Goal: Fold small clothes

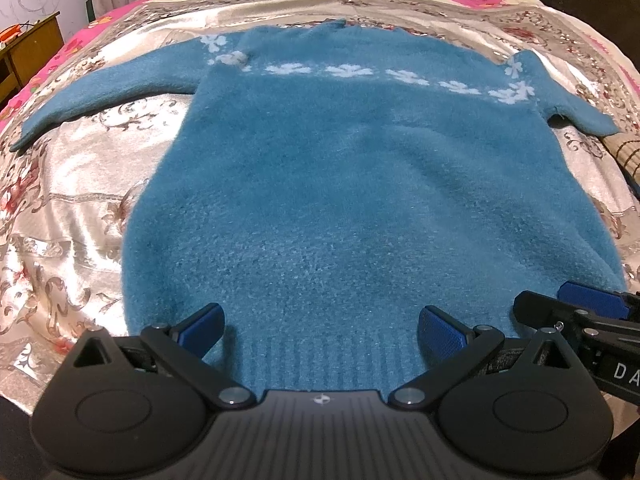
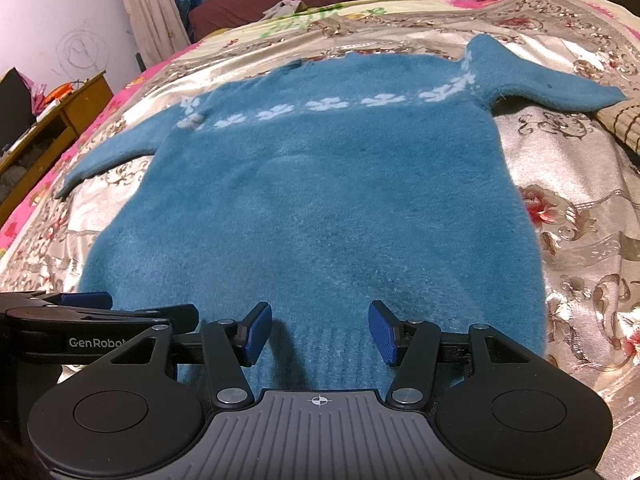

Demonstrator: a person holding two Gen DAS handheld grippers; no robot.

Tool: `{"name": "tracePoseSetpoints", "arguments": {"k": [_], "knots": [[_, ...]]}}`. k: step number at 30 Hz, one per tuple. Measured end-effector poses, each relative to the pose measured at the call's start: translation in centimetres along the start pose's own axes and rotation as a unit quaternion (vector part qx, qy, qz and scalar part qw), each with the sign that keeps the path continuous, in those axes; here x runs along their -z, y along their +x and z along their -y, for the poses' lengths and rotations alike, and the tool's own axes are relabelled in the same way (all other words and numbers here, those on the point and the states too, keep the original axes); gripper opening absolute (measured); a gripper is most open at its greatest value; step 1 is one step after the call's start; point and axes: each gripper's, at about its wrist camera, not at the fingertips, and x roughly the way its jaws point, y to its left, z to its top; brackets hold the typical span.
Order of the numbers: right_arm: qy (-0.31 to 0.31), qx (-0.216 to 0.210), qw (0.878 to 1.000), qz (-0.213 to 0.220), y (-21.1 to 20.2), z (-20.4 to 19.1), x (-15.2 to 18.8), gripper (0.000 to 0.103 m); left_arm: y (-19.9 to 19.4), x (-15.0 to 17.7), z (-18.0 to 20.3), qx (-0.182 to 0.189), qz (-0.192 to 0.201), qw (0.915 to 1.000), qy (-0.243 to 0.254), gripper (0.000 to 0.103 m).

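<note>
A fuzzy blue sweater [image 1: 340,168] [image 2: 320,184] with a row of white flowers across the chest lies flat on the bed, both sleeves spread sideways, its ribbed hem nearest me. My left gripper [image 1: 320,326] hovers open over the hem, blue pads wide apart with only cloth showing between them. My right gripper [image 2: 320,332] stands open over the hem too, a little to the right. One blue fingertip [image 1: 592,300] of the right gripper shows at the left wrist view's right edge. The left gripper's finger [image 2: 86,300] shows at the right wrist view's left edge.
The sweater rests on a shiny floral bedspread [image 1: 80,200] [image 2: 580,208] with a pink border. A wooden desk [image 2: 60,116] stands left of the bed. A checked cushion [image 2: 624,124] lies by the right sleeve. A dark red headboard [image 2: 300,0] and curtains are at the back.
</note>
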Motion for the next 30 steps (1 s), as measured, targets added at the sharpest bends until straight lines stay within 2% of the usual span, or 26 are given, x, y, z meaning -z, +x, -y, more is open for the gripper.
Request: {"name": "tracePoseSetpoints", "arguments": {"k": [13, 30], "knots": [[-0.012, 0.014, 1.000, 0.000, -0.23, -0.55, 0.02, 0.054, -0.31, -0.02, -0.54, 0.009, 0.009, 0.9999, -0.011, 0.103], [-0.004, 0.013, 1.000, 0.005, -0.35, -0.05, -0.21, 0.054, -0.03, -0.05, 0.08, 0.005, 0.005, 1.0000, 0.004, 0.103]]}}
